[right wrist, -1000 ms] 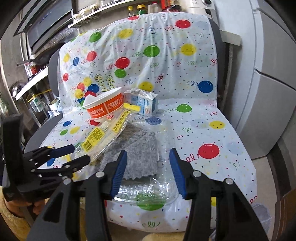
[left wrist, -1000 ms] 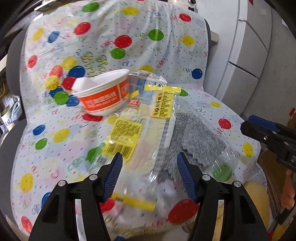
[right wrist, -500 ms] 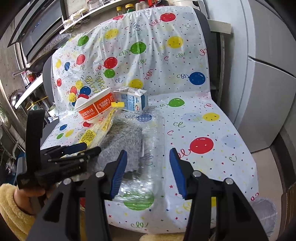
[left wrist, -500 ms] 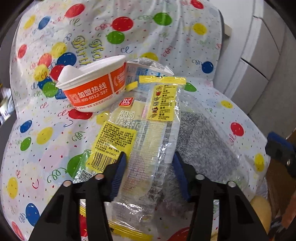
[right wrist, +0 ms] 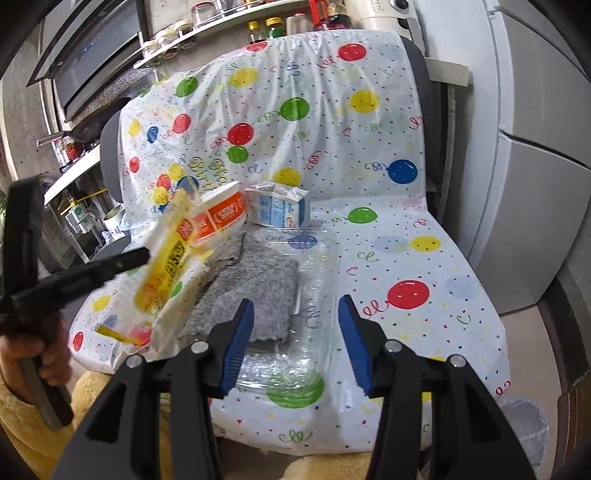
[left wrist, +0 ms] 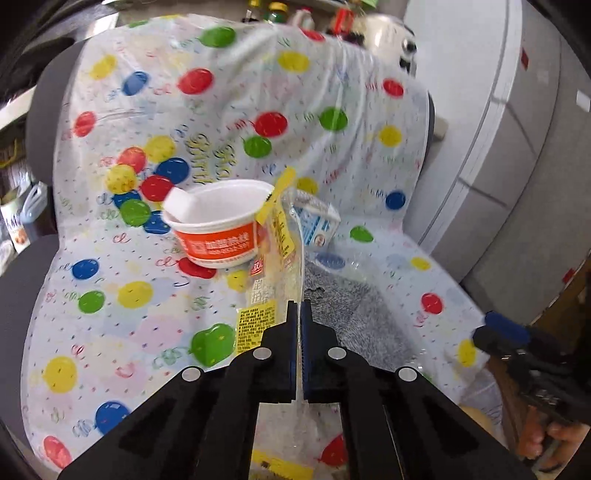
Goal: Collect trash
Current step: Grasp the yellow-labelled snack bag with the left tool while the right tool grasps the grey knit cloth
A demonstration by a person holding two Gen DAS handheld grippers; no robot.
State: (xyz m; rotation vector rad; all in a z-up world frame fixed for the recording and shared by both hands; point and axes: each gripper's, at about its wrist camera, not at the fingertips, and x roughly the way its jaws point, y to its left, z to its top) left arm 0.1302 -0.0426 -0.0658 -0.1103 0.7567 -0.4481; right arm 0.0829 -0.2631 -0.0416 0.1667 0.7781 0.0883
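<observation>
A home kitchen is showing here; beyond the jaws a shelf (right wrist: 207, 35) is carrying jars and sauce bottles (right wrist: 273, 27); up to their left a range hood (right wrist: 92, 55) is hanging over a pan (right wrist: 88, 129); off to their right a grey fridge (right wrist: 535, 155) is standing beside a chair (right wrist: 417, 62) wearing a balloon-print cover (right wrist: 332, 147).

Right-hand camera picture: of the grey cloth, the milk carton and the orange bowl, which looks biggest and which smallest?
1. grey cloth, clearly largest, though nearest the camera.
2-3. milk carton and orange bowl: they look alike; the wrapper partly hides the bowl, so no ranking.
</observation>
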